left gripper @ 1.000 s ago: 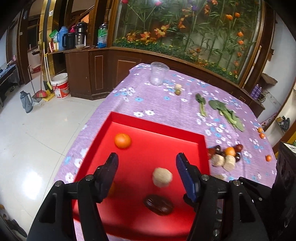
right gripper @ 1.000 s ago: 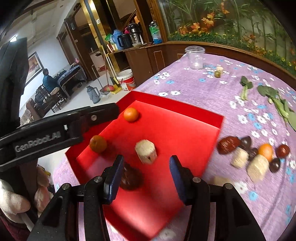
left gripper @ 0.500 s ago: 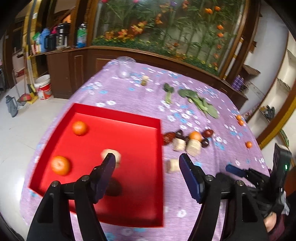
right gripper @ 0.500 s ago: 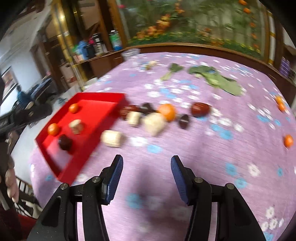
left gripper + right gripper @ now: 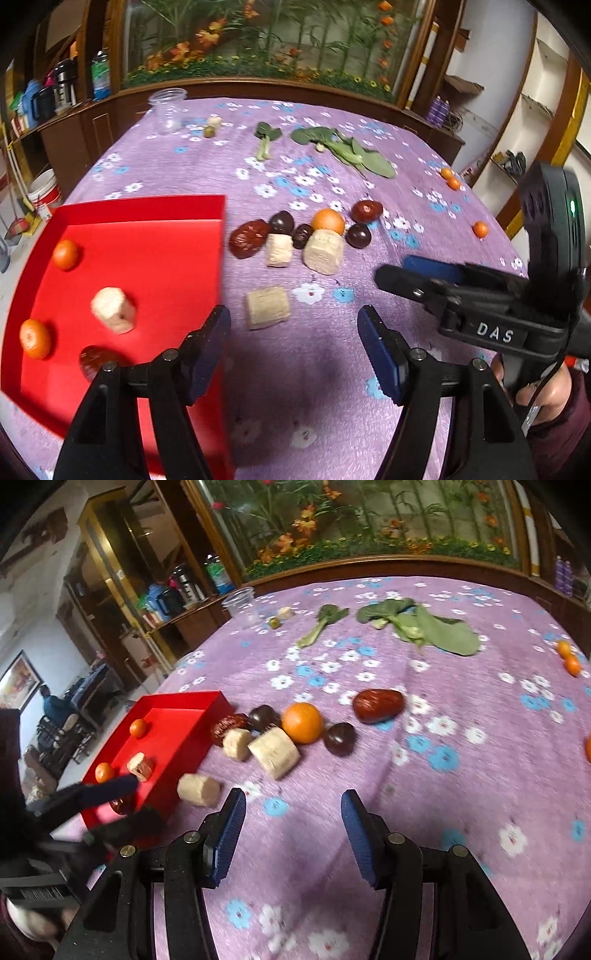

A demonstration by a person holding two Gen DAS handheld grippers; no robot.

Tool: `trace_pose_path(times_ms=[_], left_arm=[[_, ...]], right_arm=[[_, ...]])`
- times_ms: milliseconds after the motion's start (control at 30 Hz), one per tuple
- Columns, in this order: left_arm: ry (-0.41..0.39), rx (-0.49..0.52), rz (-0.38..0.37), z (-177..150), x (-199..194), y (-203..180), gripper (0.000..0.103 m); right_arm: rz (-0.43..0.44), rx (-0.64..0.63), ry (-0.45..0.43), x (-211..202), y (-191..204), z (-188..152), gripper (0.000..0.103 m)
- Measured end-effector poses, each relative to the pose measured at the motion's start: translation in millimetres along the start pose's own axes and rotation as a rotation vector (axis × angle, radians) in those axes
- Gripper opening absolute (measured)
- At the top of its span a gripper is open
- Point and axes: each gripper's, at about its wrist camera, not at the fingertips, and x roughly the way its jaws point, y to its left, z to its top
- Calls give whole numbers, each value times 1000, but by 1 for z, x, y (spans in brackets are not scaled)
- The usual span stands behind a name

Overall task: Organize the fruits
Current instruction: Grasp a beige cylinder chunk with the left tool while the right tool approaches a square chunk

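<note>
Both grippers are swinging away from the red tray (image 5: pixel 147 210) toward the loose fruit on the purple flowered cloth (image 5: pixel 295 369), and the left gripper (image 5: pixel 293 347), a second ago over the tray's inside, is now straddling its right edge. Its jaws, having just been opening a little, are standing apart with nothing between them; a pale cut chunk (image 5: pixel 266 307) is lying just ahead of them on the cloth. The right gripper (image 5: pixel 290 829) is also hanging open and empty above bare cloth.

Inside the tray two small oranges (image 5: pixel 35 339), a pale chunk (image 5: pixel 112 309) and a dark date (image 5: pixel 96 360) are resting, the date partly hidden behind the left gripper's arm. Beside the tray a cluster is waiting: an orange (image 5: pixel 302 722), a red date (image 5: pixel 377 705), dark chestnut-like pieces (image 5: pixel 339 738) and more pale chunks (image 5: pixel 274 752).

White letters "DAS" are showing on the right gripper's body in the left wrist view; a small printed label on the left gripper in the right wrist view is too blurred to read. Leafy greens (image 5: pixel 424 627) and a clear plastic cup (image 5: pixel 168 110) are sitting at the far side. More small oranges (image 5: pixel 480 229) are lying near the right edge, one cut off by the frame in the right wrist view. A hand (image 5: pixel 543 391), possibly in a dark sleeve, is gripping the right handle.
</note>
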Motion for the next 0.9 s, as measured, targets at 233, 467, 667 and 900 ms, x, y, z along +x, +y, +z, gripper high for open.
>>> trace_pose_path(times_ms=[233, 467, 667, 900], left_arm=[[26, -7, 0, 1, 23, 5, 70], [35, 39, 15, 8, 36, -3, 71], [25, 78, -39, 3, 30, -7, 72], [38, 53, -28, 6, 39, -3, 72]], right_arm=[[52, -5, 36, 33, 1, 20, 59], [35, -34, 71, 58, 6, 29, 59], [-41, -123, 78, 68, 17, 27, 49], [-44, -131, 72, 60, 13, 22, 45]])
